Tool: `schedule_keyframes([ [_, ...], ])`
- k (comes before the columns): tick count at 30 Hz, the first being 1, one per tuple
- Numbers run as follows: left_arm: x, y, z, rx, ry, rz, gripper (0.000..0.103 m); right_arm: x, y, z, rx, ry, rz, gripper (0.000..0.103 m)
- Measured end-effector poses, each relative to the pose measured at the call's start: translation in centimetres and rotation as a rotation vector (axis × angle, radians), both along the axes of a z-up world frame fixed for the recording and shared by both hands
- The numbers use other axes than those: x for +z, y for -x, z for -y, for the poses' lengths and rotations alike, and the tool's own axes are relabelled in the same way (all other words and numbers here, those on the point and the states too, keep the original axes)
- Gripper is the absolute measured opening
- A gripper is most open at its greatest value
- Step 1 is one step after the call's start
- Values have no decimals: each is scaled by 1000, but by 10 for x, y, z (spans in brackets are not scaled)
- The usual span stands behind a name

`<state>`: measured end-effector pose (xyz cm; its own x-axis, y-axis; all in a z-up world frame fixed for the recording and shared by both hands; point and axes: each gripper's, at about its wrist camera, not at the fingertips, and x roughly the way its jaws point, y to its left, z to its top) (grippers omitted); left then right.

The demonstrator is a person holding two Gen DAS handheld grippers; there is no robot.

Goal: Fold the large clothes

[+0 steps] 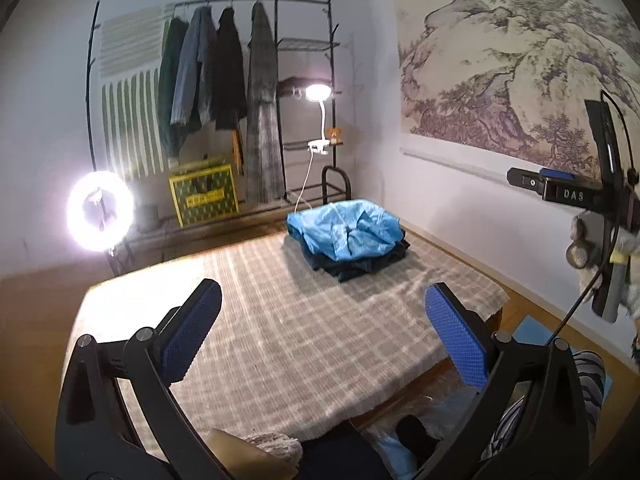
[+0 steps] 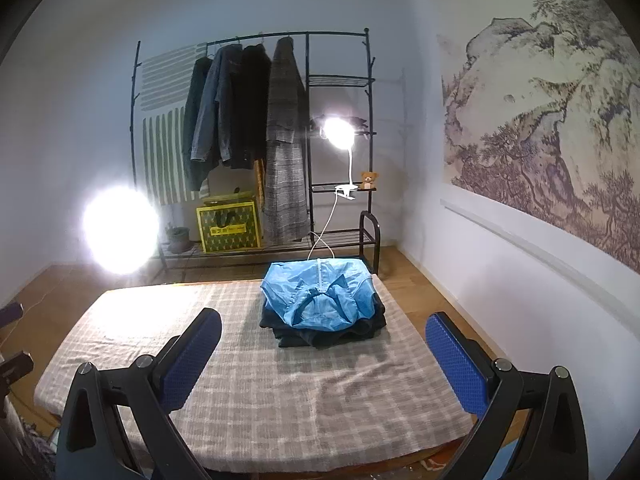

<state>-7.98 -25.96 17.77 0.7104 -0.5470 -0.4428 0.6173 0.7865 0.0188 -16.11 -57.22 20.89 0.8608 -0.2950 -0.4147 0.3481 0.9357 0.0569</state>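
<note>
Two hand-held grippers above a counter covered by a checked cloth. The left gripper and the right gripper both stand with jaws fully released and nothing between the blue pads. A light blue garment lies folded on top of a stack of dark folded clothes at the far edge of the counter, well apart from both grippers. In the right wrist view the stack sits ahead of the jaws and nearly centred between them, its longer side running across the view; in the left wrist view it lies ahead and to the right of centre, with the right gripper's body visible at the right margin. The right hand therefore appears the nearer and better aligned of the two. The near half of the cloth is bare, so the next garment probably has to be brought in from elsewhere. Behind the counter stand a clothes rack with hanging coats and a ring light.
</note>
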Motion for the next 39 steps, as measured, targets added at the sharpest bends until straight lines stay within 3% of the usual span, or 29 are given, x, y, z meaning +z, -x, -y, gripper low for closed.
schedule_keyframes([
  [17, -42, -58, 17, 61, -23, -39, 103, -72, -64, -3, -33, -14, -3, 103],
  [28, -65, -75, 24, 74, -47, -91, 103, -83, -79, 2, -43, -37, 2, 103],
  [39, -66, -75, 21, 74, -38, -100, 103, -90, -82, 3, -44, -50, -17, 103],
])
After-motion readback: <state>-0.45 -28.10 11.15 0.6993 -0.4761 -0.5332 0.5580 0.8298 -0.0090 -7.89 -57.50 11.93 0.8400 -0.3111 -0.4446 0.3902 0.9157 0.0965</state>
